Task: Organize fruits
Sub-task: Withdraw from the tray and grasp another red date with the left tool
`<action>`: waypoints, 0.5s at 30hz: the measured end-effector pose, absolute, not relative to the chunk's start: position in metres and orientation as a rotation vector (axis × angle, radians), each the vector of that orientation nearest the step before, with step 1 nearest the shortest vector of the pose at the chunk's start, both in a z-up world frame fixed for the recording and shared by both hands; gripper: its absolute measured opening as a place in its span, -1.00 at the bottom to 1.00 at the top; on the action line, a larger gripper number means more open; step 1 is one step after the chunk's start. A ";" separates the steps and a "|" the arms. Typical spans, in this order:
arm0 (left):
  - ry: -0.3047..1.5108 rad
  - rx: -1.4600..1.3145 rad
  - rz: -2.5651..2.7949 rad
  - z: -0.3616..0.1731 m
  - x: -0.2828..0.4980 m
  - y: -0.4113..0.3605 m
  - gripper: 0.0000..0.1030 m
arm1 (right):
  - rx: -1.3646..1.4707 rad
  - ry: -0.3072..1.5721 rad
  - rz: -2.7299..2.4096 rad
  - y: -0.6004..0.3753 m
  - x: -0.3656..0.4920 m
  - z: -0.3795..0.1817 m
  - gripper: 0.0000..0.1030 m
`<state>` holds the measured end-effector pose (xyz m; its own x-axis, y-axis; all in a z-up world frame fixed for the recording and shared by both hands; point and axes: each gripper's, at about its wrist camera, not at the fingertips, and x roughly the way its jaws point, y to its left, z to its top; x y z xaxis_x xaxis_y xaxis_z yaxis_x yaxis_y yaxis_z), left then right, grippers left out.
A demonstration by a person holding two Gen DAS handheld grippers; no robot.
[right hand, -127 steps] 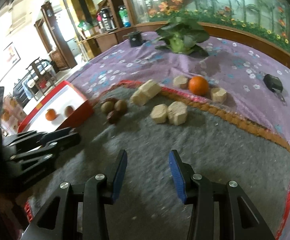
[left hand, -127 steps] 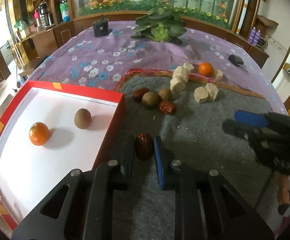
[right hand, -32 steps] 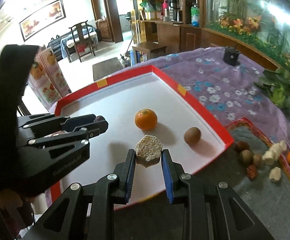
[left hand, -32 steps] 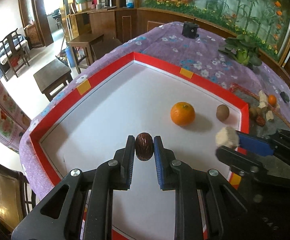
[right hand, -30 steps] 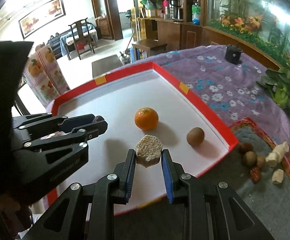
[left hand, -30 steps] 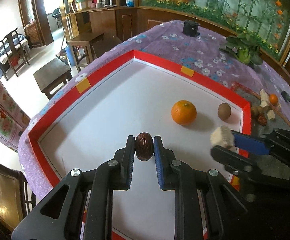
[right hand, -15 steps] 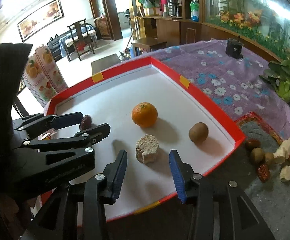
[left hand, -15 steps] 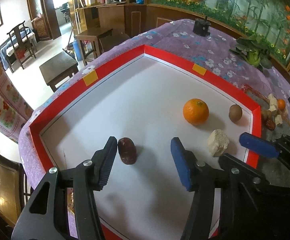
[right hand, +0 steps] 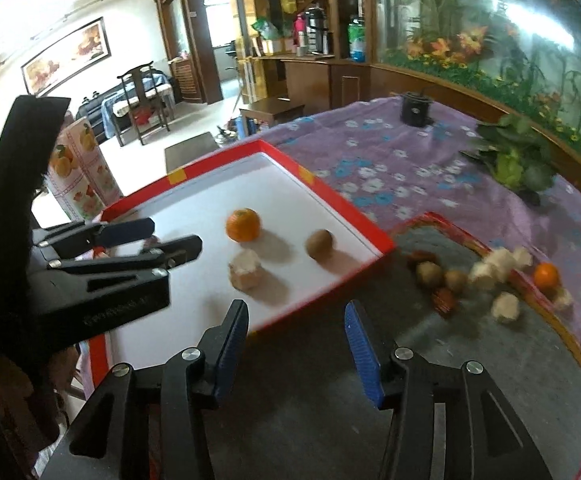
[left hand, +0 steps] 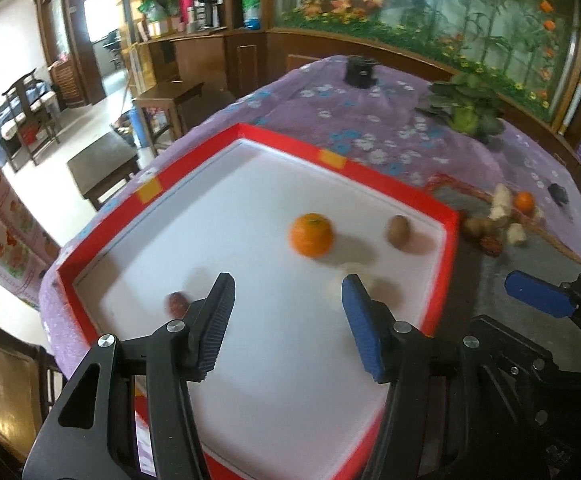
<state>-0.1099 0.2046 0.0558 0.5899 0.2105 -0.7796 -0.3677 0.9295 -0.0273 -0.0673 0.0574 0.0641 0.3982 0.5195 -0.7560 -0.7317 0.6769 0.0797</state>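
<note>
Two hand-held grippers above a red-walled tray [left hand: 442,216] with a white floor, during fruit sorting. The left gripper [left hand: 286,312] hangs over the tray's near half with its jaws spread wide and nothing between them. A dark red date [left hand: 176,304] lies on the tray floor just outside the left finger, near the tray's left wall. The right gripper [right hand: 296,338] hangs over the grey mat [right hand: 322,400] just outside the tray's near wall, its jaws likewise wide and empty.

On the tray floor lie four items, well apart from one another: the date, an orange [right hand: 243,224], a kiwi [right hand: 319,243] and a pale, faceted chunk [right hand: 245,270]. The spacing suggests each is set down singly so that none rolls against its neighbour; the raised wall would stop any that do roll.

The unsorted pile [right hand: 486,276] rests on the mat beyond the tray's right corner: brown kiwis, a red date, several pale chunks and a second orange [right hand: 546,275], some touching one another.

Judged from this layout, the task is partly done: four pieces are in the tray and more than that remain on the mat. Both grippers, being open and unloaded, appear ready to go to the pile for further pieces. Motion blur softens most outlines, so finer detail of the fruit cannot be told.
</note>
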 end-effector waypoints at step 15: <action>0.903 -0.171 0.103 0.060 -0.069 0.102 0.09 | -0.178 0.873 0.624 -0.077 -0.046 0.055 -0.03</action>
